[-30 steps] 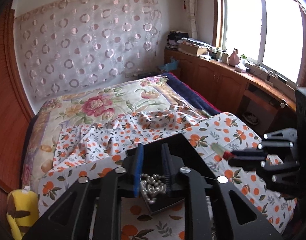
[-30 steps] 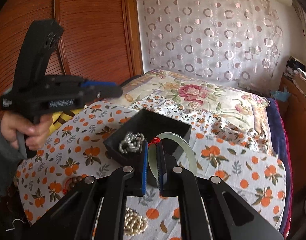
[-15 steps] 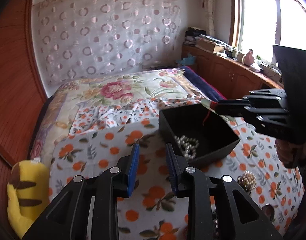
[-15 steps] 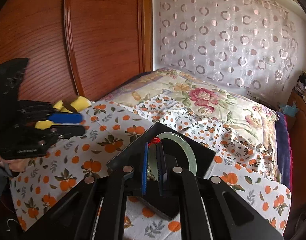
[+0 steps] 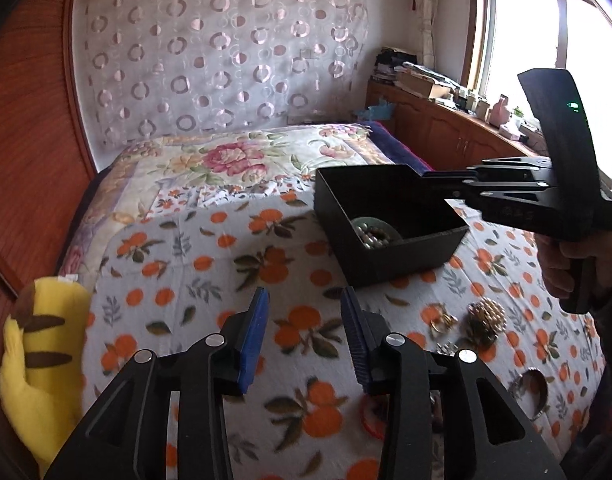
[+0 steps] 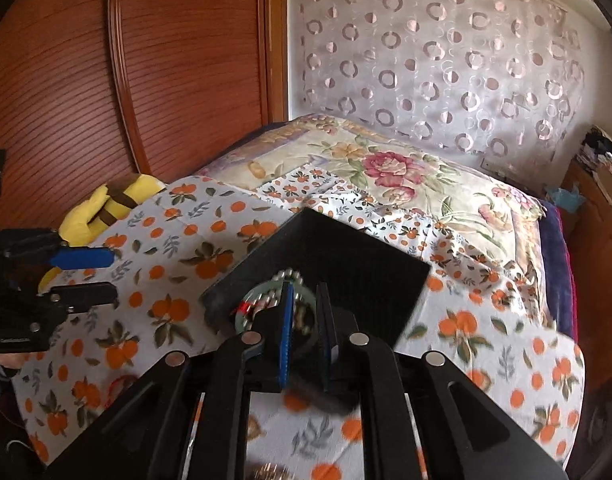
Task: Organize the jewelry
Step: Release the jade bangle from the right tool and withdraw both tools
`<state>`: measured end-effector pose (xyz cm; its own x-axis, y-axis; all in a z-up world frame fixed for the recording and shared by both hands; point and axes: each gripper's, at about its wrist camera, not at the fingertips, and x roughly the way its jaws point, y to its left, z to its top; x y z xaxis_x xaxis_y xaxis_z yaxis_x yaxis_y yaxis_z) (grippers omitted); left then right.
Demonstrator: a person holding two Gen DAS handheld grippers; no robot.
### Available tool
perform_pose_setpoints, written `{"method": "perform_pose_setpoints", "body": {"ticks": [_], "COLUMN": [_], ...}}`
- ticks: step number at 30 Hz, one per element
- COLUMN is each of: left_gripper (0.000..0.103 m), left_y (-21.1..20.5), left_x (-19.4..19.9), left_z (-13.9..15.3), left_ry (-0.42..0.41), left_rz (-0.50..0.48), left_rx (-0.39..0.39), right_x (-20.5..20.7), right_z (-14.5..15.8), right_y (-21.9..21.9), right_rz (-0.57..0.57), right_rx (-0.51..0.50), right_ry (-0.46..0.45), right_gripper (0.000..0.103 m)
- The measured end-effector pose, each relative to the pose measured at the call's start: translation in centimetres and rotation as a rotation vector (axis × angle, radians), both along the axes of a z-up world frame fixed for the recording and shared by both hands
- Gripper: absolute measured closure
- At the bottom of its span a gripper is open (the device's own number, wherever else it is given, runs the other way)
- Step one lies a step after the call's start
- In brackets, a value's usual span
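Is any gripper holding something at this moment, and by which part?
Nothing is held. The left gripper is open over the blanket. The right gripper is open above the box, with the bangle lying inside.

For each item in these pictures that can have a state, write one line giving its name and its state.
black box: open-topped, upright on the bed.
jade bangle: inside the box, released.
pearl beads: piled inside the box.
gold beaded piece: loose on the blanket.
left gripper: open, empty.
right gripper: open above the box.

Black box (image 5: 389,240), orange-printed white blanket (image 5: 210,280)
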<state>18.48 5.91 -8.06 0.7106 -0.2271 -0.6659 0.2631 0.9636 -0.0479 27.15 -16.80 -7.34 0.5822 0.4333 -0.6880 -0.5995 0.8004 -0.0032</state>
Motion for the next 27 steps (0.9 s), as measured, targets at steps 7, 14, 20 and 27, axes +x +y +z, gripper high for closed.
{"method": "perform_pose_setpoints", "body": {"ticks": [7,14,20,27], "left_gripper": [0.062,0.047,0.022,0.011], "left_y": [-1.7,-3.2,-3.6,-3.8], "left_x": [-3.2,-5.7,-7.4,-8.6], "left_z": [-0.9,-1.4,-1.6,-2.1], "left_ry": [0.006,-0.009,-0.027,-0.022], "left_rz": [-0.016,-0.009,0.032,0.078], "left_rx": [-0.014,0.005,0.021,0.048], "right_x": [-4.8,-7.8,-9.5,-10.5], "right_z": [-1.9,-4.3,-5.0,-5.8], "right_y": [-3.4,-5.4,-6.1,-6.4], "right_rz": [-0.029,-0.078,-0.096,-0.101], "right_rx": [-0.004,0.007,0.004,0.000], "right_ry": [0.033,0.062,0.055,0.063], "right_gripper": [0.089,0.078,0.061,0.052]}}
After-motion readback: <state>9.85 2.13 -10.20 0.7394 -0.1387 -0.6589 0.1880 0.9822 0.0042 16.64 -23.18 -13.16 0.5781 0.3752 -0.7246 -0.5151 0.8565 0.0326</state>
